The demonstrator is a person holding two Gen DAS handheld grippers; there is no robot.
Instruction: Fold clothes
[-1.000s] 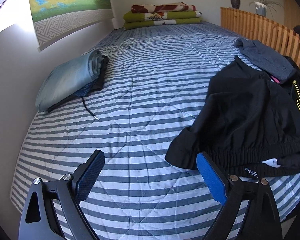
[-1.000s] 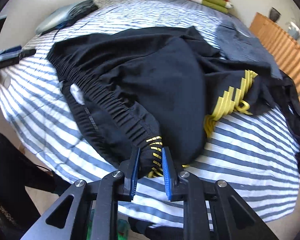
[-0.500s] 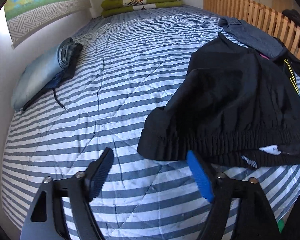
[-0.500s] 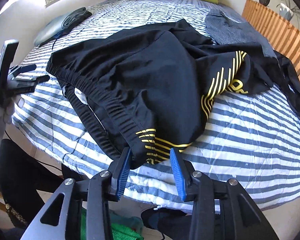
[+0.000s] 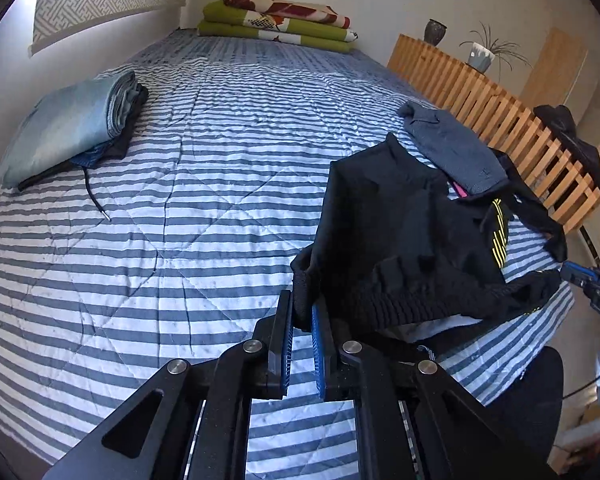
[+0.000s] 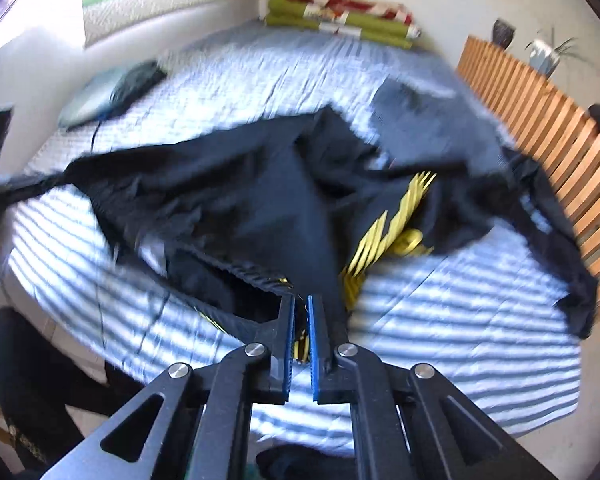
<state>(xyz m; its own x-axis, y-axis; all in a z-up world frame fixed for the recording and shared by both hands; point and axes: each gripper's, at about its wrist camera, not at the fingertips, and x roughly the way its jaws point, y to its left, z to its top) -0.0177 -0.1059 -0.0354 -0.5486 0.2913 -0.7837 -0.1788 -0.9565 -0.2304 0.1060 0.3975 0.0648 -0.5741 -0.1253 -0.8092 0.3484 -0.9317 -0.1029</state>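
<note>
Now 2 clenched tools, left hand-held gripper [image 5: 301, 322] and right hand-held gripper [image 6: 299, 312], on 1 black shorts [image 5: 412, 240] waistband.

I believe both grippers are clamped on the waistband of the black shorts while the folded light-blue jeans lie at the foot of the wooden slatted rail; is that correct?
Not quite. Both the left gripper and right gripper are shut on the black shorts, but the left wrist view shows the folded light-blue jeans on the opposite side of the bed from the wooden slatted rail, by the wall.
</note>
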